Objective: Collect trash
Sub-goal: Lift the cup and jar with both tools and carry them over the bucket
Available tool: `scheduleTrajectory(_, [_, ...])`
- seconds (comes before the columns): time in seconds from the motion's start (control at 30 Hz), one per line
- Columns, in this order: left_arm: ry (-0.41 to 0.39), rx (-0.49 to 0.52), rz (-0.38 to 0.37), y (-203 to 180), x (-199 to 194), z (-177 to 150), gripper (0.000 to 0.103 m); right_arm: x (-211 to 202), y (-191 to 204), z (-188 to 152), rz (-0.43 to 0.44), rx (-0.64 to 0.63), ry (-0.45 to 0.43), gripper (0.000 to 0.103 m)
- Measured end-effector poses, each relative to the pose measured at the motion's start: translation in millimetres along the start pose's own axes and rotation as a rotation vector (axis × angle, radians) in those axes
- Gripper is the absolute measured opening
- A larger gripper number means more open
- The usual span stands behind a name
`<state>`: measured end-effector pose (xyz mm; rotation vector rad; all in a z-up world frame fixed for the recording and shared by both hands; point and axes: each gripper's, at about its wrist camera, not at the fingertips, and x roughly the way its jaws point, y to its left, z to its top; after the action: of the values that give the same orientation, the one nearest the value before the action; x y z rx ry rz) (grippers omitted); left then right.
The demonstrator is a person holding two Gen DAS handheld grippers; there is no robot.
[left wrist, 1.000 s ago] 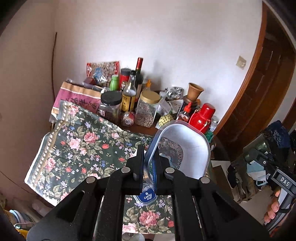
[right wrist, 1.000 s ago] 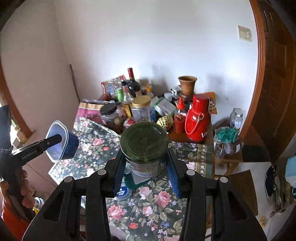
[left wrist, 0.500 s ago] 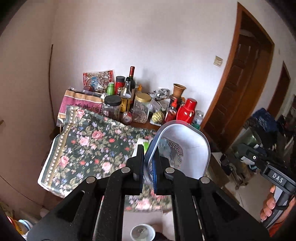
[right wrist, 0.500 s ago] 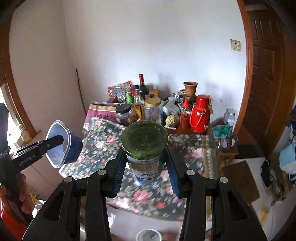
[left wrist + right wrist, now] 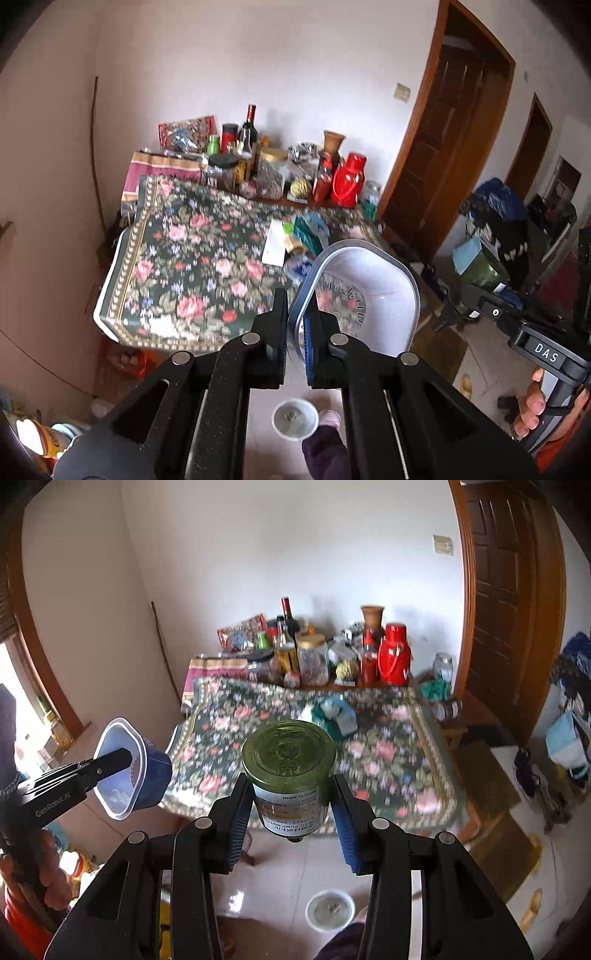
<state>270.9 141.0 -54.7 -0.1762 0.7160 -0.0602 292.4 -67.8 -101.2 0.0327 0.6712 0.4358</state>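
Both pieces of trash are in hand and held clear of the worktop [image 5: 436,775], out over the tiled floor — the step looks like the carry to wherever the trash goes, with no bin visible in either view. The left tool [image 5: 295,325] has its fingers nearly closed, pinching the rim wall of an empty plastic cup [image 5: 364,291] with a blue sleeve, which hangs tipped on its side with its mouth toward that camera; the right wrist view shows the same cup [image 5: 133,771] held out to the left at about the same height. The right tool [image 5: 291,808] is closed about halfway on a green glass bottle [image 5: 290,771], the blue pads pressing its labelled sides, its flat base facing the camera and its neck pointing back and down toward the handle. Both tools point forward toward the floral-clothed worktop, and the person's hand [image 5: 535,406] grips the right handle low in the frame. More litter — white paper and teal wrappers [image 5: 332,712] — lies on the cloth, so the job seems part-way done. The next move likely calls for finding the container, bringing each tool over it and opening one at a time; the thin cup rim could slip if jolted, and the glass wants a low release. A small white cup [image 5: 330,910] stands on the floor below.
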Motion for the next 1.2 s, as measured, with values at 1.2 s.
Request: scheduleTrajectory(1.2, [0.395, -0.106, 0.092, 16, 257, -206, 0.007, 227, -96, -195, 0.039, -0.032, 0.447, 0.039])
